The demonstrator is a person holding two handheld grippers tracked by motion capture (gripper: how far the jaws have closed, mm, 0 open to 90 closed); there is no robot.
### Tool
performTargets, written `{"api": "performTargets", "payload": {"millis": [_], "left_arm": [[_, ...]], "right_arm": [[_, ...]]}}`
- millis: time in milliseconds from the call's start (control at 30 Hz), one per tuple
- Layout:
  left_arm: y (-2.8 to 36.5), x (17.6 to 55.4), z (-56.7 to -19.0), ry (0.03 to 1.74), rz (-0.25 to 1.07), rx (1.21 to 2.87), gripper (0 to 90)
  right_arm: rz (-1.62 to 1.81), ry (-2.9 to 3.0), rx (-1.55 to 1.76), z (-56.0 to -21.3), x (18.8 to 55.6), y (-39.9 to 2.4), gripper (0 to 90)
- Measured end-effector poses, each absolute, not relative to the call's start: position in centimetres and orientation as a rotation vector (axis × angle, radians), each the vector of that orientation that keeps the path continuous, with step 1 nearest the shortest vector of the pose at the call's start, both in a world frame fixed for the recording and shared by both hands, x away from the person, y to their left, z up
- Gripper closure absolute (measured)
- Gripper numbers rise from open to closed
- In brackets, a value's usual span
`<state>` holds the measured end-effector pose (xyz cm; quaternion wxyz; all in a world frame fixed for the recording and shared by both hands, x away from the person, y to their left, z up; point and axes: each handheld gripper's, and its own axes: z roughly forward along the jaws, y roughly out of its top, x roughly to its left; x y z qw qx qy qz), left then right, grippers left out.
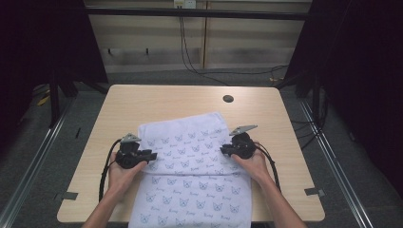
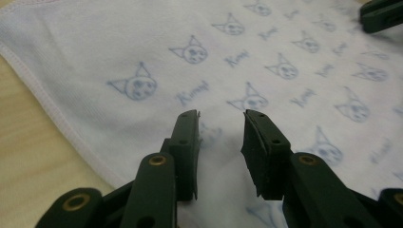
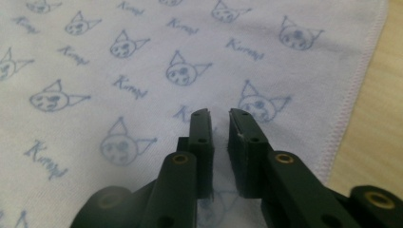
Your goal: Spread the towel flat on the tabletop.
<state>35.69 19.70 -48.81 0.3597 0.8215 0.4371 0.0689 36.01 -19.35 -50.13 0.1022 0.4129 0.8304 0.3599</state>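
- Two grippers are seen over the towel (image 1: 190, 175), which is spread at mid-table and hangs off the 6 o'clock edge.
- Left gripper (image 1: 151, 155), at the towel's 9 o'clock hem: jaws parted, nothing pinched.
- Right gripper (image 1: 224, 151), at 3 o'clock: jaws narrowly parted, empty too.
- Folding looks barely started; no hem is gripped yet.
- Cat faces and a script word like "Kiroy" are printed; exact spelling can't be read.

Both black tongs (image 1: 151, 156) (image 1: 223, 151) carry grey three-cornered plates, brass-ringed screw holes, and looping black cables; forearms are bare.
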Motion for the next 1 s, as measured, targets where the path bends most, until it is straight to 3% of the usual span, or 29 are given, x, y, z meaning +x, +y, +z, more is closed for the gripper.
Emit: {"api": "performTargets", "payload": {"millis": [100,167,300,400,533,800,833,1000], "left_arm": [[19.2,37.9,-49.2,1.162,0.204,2.132,65.9],[19.4,40.1,-50.0,1.172,0.176,2.046,70.6],[18.9,41.5,-50.0,1.184,0.167,2.043,71.8],[19.1,41.7,-49.0,1.157,0.245,1.977,61.9],[18.6,39.0,-47.2,1.021,0.270,1.986,63.4],[19.5,32.1,-47.4,0.792,0.234,2.045,63.3],[19.2,31.9,-48.2,0.791,0.207,2.121,64.5],[19.8,31.8,-50.2,0.843,0.218,2.162,62.4]], "right_arm": [[1.002,2.410,1.231,-50.0,36.4,-19.6,80.1],[0.976,2.382,1.255,-50.0,36.8,-20.1,81.7],[0.953,2.357,1.278,-50.0,37.3,-20.6,83.5],[0.908,2.284,1.320,-50.1,38.0,-21.4,84.2],[0.846,2.197,1.397,-50.1,39.1,-22.8,83.9],[0.800,2.183,1.416,-50.0,38.3,-23.4,78.2],[0.821,2.205,1.399,-49.8,38.1,-23.2,70.0],[0.939,2.202,1.303,-48.0,35.6,-22.4,66.6]]}}
